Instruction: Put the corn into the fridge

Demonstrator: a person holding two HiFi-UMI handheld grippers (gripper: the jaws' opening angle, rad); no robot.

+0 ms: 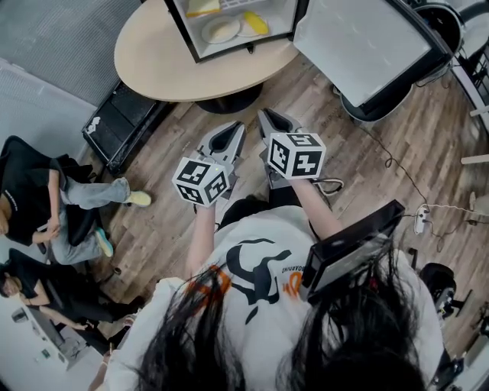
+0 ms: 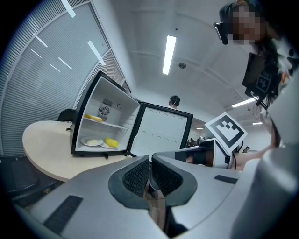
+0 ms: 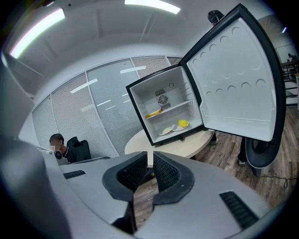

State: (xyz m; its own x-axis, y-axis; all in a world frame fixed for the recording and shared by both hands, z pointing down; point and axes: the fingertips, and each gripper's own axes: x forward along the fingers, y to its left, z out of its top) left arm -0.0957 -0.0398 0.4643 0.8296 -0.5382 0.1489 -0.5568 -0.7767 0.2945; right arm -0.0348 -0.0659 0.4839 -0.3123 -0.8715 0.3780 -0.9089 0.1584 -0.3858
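The corn (image 1: 256, 23) already lies inside the mini fridge (image 1: 244, 48), on its floor, beside a white plate (image 1: 220, 30) and below the shelf that carries another yellow food item (image 1: 202, 8). The fridge door (image 1: 367, 46) stands wide open to the fridge's right. Both grippers hang well short of the fridge, out over the wooden floor. The left gripper (image 2: 150, 161) has its jaws pressed together on nothing, and so does the right gripper (image 3: 150, 158).

Judging from this, the placing is done and what remains is likely shutting the door. The right gripper sits nearer the door, so it suits the push. Its jaws can stay together to act as a blunt pusher. Contact near the door's outer edge, far from the hinge, should swing it with little force. A slow push would likely keep the fridge from sliding on the round table (image 1: 153, 61).
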